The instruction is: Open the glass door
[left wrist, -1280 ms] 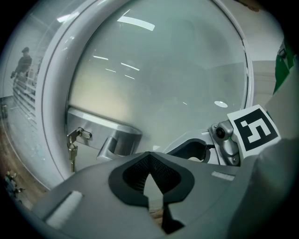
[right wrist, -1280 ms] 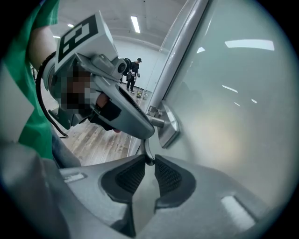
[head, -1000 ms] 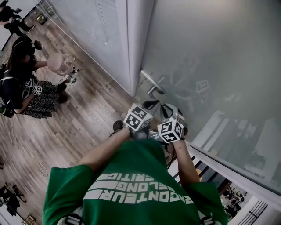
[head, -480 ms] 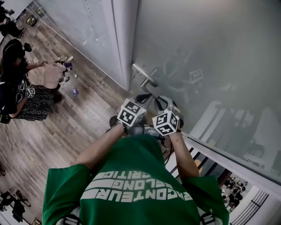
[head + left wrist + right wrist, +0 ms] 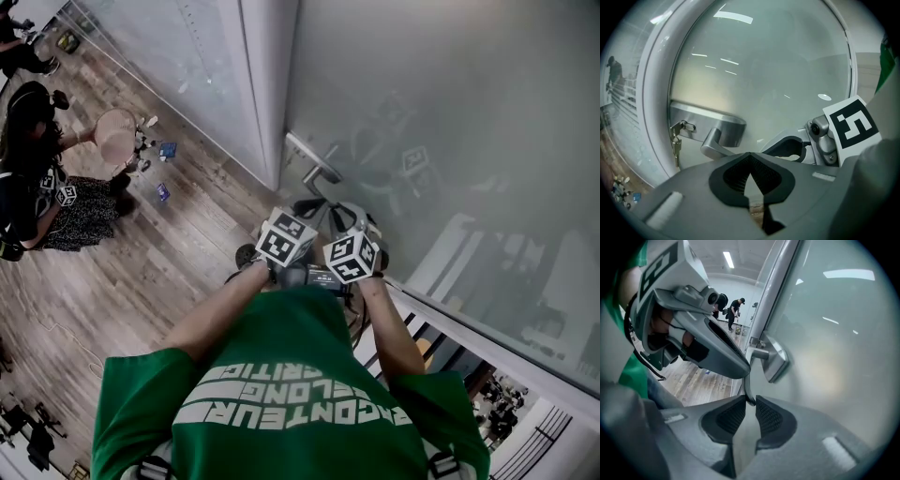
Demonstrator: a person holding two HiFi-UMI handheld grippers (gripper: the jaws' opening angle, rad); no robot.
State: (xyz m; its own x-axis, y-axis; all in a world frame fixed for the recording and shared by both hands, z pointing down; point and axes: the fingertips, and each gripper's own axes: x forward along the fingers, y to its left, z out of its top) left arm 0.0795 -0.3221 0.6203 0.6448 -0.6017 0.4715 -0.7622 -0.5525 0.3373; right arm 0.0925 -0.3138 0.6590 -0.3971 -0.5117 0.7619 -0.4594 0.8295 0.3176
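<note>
The frosted glass door point(image 5: 450, 122) carries a metal lever handle point(image 5: 314, 171) on a plate, with a key point(image 5: 676, 140) hanging beside it. In the right gripper view the handle point(image 5: 774, 361) curves down, and its thin end sits between the pads of my right gripper point(image 5: 749, 411), which is shut on it. My left gripper point(image 5: 751, 185) is shut and holds nothing; the handle point(image 5: 717, 139) lies just beyond its tips. From the head view both grippers, left point(image 5: 305, 208) and right point(image 5: 342, 217), sit side by side just below the handle.
A white door frame point(image 5: 267, 75) stands left of the handle, with another glass panel point(image 5: 187, 56) beyond it. A person point(image 5: 33, 178) crouches with a basket point(image 5: 117, 136) on the wooden floor point(image 5: 141, 272) at far left. A railing point(image 5: 441, 347) shows lower right.
Both grippers have edged up closer to the handle. The person at left has shifted the basket, and small items now lie on the floor.
</note>
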